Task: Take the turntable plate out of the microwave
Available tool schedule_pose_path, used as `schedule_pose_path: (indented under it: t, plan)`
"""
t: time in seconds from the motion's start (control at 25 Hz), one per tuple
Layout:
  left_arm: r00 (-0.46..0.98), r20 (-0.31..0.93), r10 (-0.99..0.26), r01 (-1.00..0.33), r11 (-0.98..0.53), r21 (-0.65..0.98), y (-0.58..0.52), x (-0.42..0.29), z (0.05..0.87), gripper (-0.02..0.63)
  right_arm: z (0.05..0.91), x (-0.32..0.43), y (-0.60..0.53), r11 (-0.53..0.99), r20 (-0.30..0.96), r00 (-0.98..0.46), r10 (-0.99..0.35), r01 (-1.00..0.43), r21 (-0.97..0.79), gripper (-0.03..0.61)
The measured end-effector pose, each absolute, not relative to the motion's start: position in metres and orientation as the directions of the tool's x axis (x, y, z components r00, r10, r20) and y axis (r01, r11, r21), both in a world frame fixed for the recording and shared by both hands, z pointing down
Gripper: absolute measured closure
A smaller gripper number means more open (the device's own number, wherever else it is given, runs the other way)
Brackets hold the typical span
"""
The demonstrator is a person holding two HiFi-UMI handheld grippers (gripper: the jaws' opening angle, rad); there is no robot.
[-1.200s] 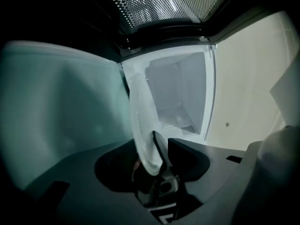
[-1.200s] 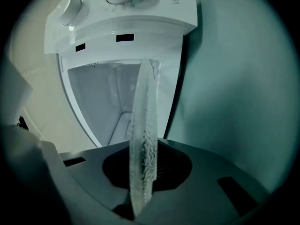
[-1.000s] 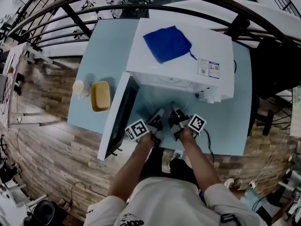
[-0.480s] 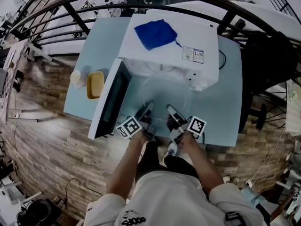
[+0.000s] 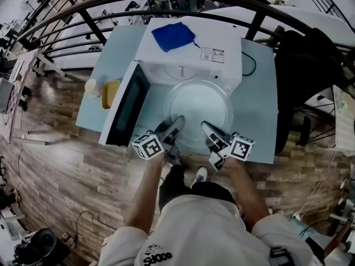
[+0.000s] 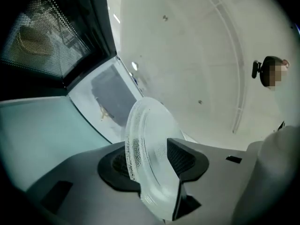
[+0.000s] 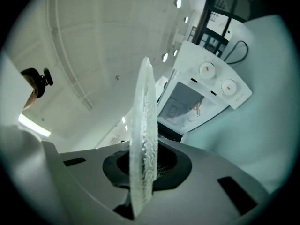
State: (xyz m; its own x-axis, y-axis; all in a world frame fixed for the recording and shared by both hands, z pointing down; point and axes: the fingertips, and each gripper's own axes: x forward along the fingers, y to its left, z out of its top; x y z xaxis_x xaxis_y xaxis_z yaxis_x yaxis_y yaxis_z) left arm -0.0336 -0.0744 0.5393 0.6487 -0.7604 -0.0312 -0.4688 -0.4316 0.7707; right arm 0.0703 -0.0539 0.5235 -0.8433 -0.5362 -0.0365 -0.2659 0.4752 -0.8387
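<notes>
The clear glass turntable plate (image 5: 199,105) is outside the white microwave (image 5: 194,49) and hangs above the pale blue table (image 5: 258,110), in front of the open cavity. My left gripper (image 5: 176,124) has the plate's near left rim between its pads, and its jaws are closing on it. My right gripper (image 5: 207,128) is shut on the near right rim. In the left gripper view the plate (image 6: 146,125) stands on edge between the left gripper (image 6: 151,157) pads. The right gripper view shows the plate (image 7: 145,111) edge-on in the right gripper (image 7: 146,165).
The microwave door (image 5: 125,104) swings open to the left. A blue cloth (image 5: 173,36) lies on the microwave's top. A yellow container (image 5: 110,93) and a pale cup (image 5: 91,86) sit at the table's left edge. A dark chair (image 5: 302,65) stands at the right; a curved railing runs behind.
Both grippers drew back toward the person and rose, bringing the plate from the microwave's mouth out over the table. The plate now shows whole in the head view.
</notes>
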Motion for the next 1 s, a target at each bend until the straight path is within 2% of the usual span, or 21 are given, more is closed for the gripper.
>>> schedule_pose_path:
  t: [0.2,0.4,0.68,1.0]
  plan:
    - [0.639,-0.153,-0.753,-0.373,-0.478,0.795,-0.056,-0.02,0.502,0.42,0.469,0.079,-0.032,0.659,-0.047,-0.859,-0.509,-0.355,-0.664,0.554]
    - [0.629,-0.297,-0.718,-0.284,-0.568,0.773,-0.036,-0.01,0.46,0.42,0.425,0.086,-0.006,0.78,-0.076,-0.873,-0.482,-0.388,-0.491,0.554]
    - [0.602,-0.371,-0.707,-0.217,-0.592,0.777,-0.02,-0.002,0.435,0.416,0.394,0.091,0.015,0.846,-0.085,-0.875,-0.477,-0.43,-0.316,0.552]
    - [0.574,-0.432,-0.695,-0.11,-0.589,0.801,-0.004,0.005,0.426,0.367,0.381,0.092,0.042,0.86,-0.062,-0.866,-0.496,-0.48,-0.176,0.551]
